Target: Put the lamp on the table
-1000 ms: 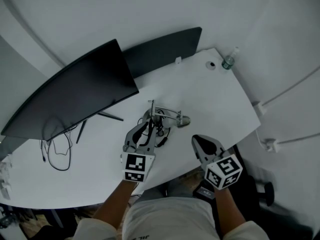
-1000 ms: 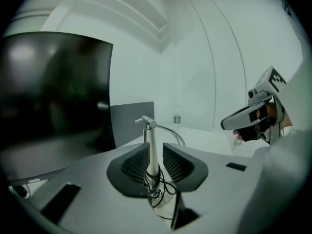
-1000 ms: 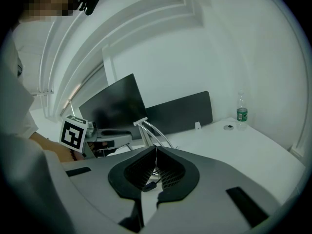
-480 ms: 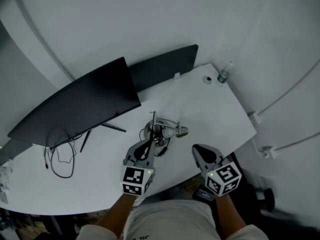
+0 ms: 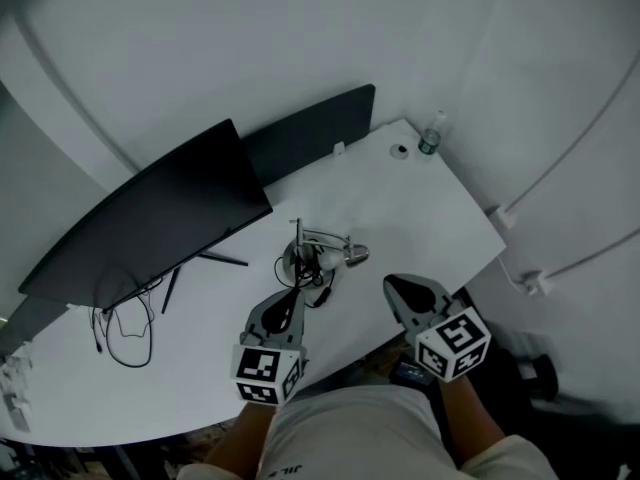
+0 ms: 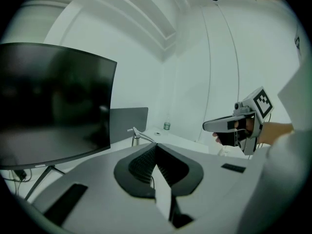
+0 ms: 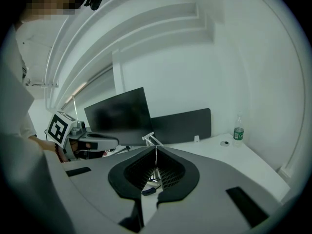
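Observation:
A small metal desk lamp (image 5: 318,258) with a jointed arm stands on the white table (image 5: 420,198), its dark cable trailing toward the near edge. My left gripper (image 5: 288,303) is just short of the lamp's base, jaws shut with nothing between them. In the left gripper view (image 6: 156,152) the pads meet, and the lamp's arm (image 6: 138,136) rises beyond them. My right gripper (image 5: 403,286) hovers over the table's near edge to the right of the lamp, shut and empty. In the right gripper view (image 7: 156,149) the lamp (image 7: 151,139) shows past the jaws.
A wide dark monitor (image 5: 150,218) stands at the left, with loose cables (image 5: 125,323) under it. A dark panel (image 5: 310,133) lines the back edge. A water bottle (image 5: 430,136) and a small round object (image 5: 399,150) sit in the far right corner.
My left gripper, open at the lamp a second ago, has shut and drawn back toward the person. The lamp stays where it was on the table. The right gripper has barely moved.

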### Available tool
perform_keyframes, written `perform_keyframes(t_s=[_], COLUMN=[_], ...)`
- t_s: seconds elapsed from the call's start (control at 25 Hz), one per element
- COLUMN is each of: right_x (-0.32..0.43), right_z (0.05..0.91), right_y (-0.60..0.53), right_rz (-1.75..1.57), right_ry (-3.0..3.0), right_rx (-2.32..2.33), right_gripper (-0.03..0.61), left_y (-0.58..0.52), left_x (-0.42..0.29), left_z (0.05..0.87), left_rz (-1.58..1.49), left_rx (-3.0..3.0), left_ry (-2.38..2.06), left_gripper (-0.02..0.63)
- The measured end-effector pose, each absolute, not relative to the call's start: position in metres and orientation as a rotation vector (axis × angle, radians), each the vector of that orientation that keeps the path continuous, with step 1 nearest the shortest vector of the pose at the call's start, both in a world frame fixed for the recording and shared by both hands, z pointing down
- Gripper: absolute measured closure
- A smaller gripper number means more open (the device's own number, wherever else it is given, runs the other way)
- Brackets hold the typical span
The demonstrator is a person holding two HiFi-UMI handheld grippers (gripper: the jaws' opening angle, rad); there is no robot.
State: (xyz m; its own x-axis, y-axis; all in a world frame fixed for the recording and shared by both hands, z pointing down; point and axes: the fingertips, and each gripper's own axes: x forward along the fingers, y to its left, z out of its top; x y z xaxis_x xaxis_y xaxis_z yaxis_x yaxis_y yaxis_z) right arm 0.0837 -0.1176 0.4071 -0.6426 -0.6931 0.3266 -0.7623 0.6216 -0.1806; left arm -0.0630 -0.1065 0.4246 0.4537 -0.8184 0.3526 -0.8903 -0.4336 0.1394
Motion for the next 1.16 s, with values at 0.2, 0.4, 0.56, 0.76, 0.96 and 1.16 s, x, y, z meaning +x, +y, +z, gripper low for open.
perform_keyframes(t_s=[0.2, 0.4, 0.56, 0.76, 0.96, 1.16], right_x=[0.0841, 0.0859, 0.0852, 0.0836, 0.0850, 0.0845], right_z=[0.4000, 0.3975, 0.3964, 0.3965, 0.3975, 0.3968], right_y=[-0.1172, -0.1178, -0.1164, -0.1151, -0.1139, -0.1147], right_rz=[0.418, 0.407, 0.411, 0.408, 0.402, 0.408], right_ry=[-2.613, -2.602, -2.606, -2.605, -2.601, -2.606], right_rx=[1.198, 1.207, 1.198, 1.190, 1.199, 1.206], right_gripper=[0.548, 0.548, 0.548, 0.548, 0.548, 0.548], left_y=[-0.1074, -0.1070, -0.1067, -0.1070, -0.1046, -0.1052], left_x=[-0.0596, -0.0588, -0.0583, -0.0572, -0.0578, -0.0599], left_z=[0.4198, 0.4177, 0.4168, 0.4174, 0.4178, 0.4198], left_rz=[0.358, 0.357, 0.361, 0.347, 0.342, 0.328], left_rx=[2.439, 2.447, 2.448, 2.443, 2.441, 2.429], left_ry=[-1.463, -1.456, -1.451, -1.434, -1.434, -1.430], left_gripper=[0.611, 0.611, 0.611, 0.611, 0.611, 0.611])
